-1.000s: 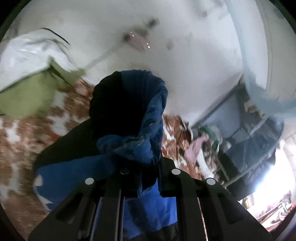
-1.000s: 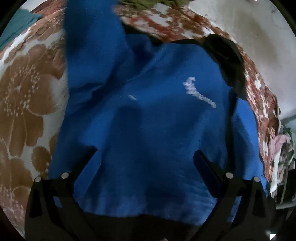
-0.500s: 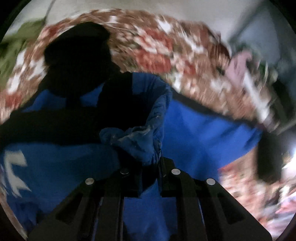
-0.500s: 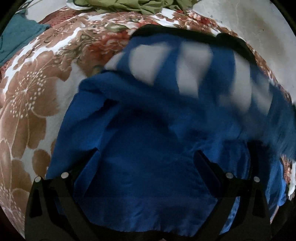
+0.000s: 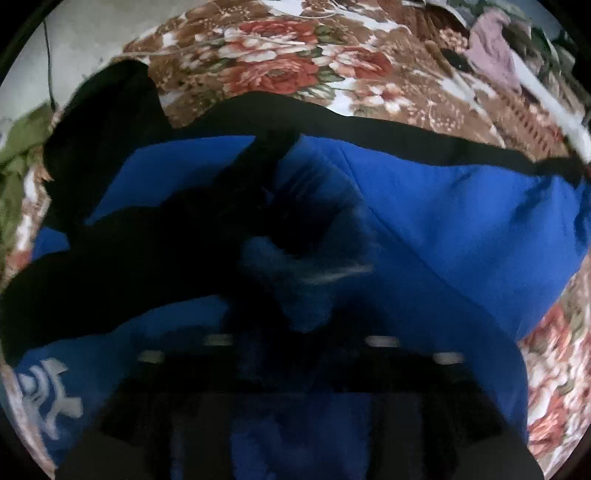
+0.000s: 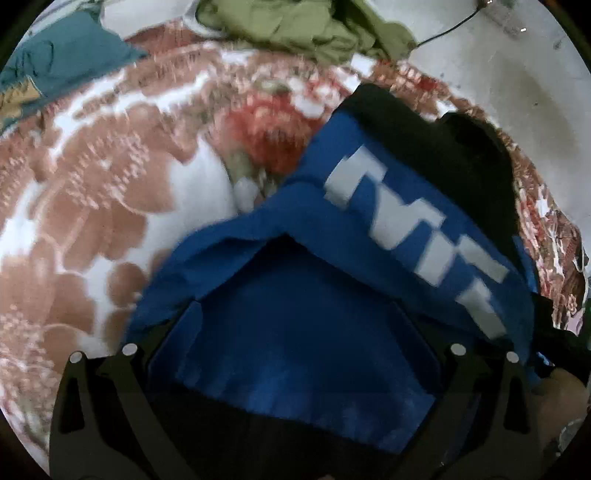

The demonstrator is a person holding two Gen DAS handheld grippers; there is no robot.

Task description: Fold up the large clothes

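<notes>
Blue hoodie (image 5: 443, 221) is spread on floral bedspread (image 5: 295, 66), black hood (image 5: 103, 122) at far end. Left claw (image 5: 295, 347) is seen blurred, jaws opening, bunched sleeve cuff (image 5: 295, 280) slipping from between them. Sleeve with white lettering (image 6: 413, 229) is laid across body. Right claw (image 6: 291, 354) is held wide above hem, nothing gripped. One sleeve fold judged done; other sleeve and body folds remain.

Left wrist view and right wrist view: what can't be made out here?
- Left wrist: left gripper is motion-smeared while its jaws are opening; whether the blue cuff is free is unclear.
- Right wrist: white lettering on the blue sweatshirt is blurred and unreadable.
- Right wrist: green garment is cut by the top edge.
</notes>
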